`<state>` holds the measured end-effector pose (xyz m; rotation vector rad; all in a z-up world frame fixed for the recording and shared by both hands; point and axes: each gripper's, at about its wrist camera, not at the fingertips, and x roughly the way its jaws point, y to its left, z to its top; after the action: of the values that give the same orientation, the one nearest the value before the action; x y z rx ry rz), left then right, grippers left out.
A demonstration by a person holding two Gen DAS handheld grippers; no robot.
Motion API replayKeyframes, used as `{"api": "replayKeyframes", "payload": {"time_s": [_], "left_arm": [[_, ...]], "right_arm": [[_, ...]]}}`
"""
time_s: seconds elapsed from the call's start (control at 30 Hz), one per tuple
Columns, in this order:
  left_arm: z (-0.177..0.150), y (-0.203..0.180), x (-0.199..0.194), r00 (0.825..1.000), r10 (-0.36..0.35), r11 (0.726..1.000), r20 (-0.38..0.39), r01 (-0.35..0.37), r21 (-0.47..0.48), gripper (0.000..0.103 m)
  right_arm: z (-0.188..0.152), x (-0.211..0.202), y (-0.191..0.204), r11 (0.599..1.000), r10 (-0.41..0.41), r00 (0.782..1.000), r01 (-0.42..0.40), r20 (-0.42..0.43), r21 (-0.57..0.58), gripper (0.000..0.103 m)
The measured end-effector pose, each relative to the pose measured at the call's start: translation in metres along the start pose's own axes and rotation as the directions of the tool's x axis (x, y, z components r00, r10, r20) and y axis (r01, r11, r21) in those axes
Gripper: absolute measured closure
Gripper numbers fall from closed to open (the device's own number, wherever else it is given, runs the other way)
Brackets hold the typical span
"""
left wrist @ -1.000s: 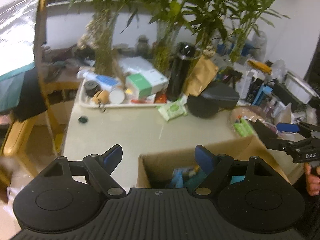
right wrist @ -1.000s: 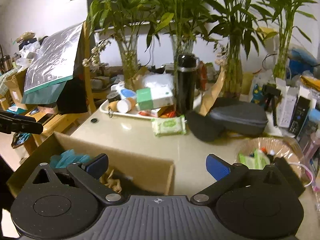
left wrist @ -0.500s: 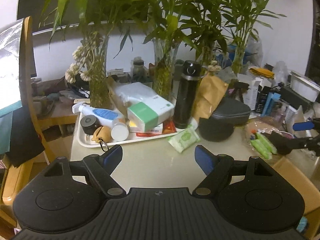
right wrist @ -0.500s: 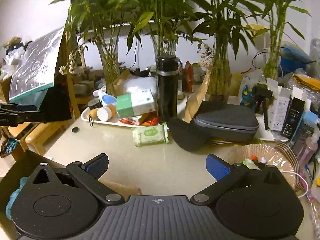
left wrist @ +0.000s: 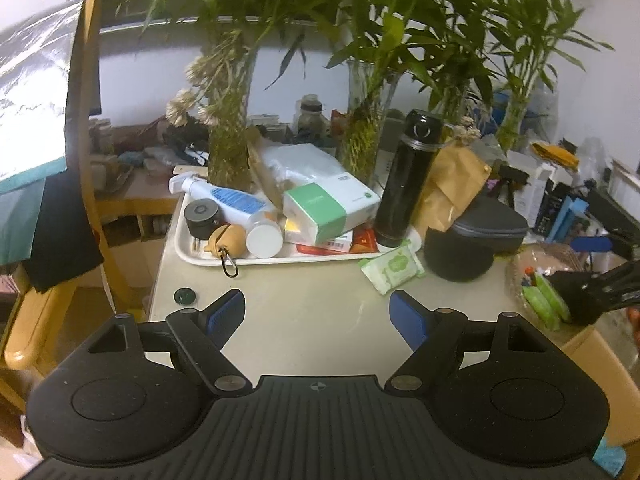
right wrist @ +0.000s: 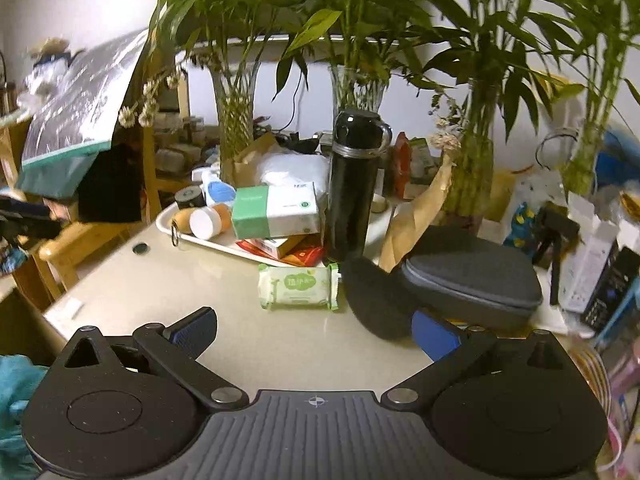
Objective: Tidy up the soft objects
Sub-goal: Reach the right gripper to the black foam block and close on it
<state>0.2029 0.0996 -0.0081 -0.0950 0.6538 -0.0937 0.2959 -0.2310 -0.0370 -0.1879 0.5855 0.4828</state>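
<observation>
A green wet-wipes pack point(left wrist: 392, 266) point(right wrist: 298, 286) lies flat on the beige table, just in front of the white tray point(left wrist: 188, 250) point(right wrist: 164, 216). Beside it a dark soft pad point(left wrist: 458, 258) point(right wrist: 374, 300) leans under a grey zip case point(left wrist: 490, 220) point(right wrist: 472, 276). My left gripper point(left wrist: 316, 312) hovers open over bare tabletop, short of the wipes. Open too, my right gripper point(right wrist: 316, 330) has the wipes straight ahead and its right finger close to the pad. Nothing sits between either pair of fingers. A teal cloth point(right wrist: 16, 392) shows at the lower left.
The tray carries a green-and-white tissue box point(left wrist: 328, 208) point(right wrist: 276, 210), bottles and a tall black flask point(left wrist: 404, 176) point(right wrist: 354, 184). Glass vases of bamboo stand behind. A cardboard box edge point(left wrist: 600, 360) and a basket point(left wrist: 520, 268) with green packets are at the right.
Both grippers moved forward over the table; the open cardboard box slid below and out of view. The wipes and tray now appear closer. Both stayed open.
</observation>
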Motion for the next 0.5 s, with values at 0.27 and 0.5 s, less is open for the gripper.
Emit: {"api": "replayKeyframes", "payload": {"time_s": [0.27,0.5], "left_arm": [[0.003,-0.002,0.001,1.000,0.012,1.000,-0.012,-0.012,0.002,0.023],[0.004,-0.007,0.005,1.000,0.001,1.000,-0.017,-0.001,0.030,0.023]], "right_arm": [[0.003,0.038,-0.015,0.999,-0.031,0.999,0.030,-0.024,-0.045,0.000],[0.006,0.073,-0.037,0.998,-0.060,0.997,0.058,-0.058,-0.034,0.000]]}}
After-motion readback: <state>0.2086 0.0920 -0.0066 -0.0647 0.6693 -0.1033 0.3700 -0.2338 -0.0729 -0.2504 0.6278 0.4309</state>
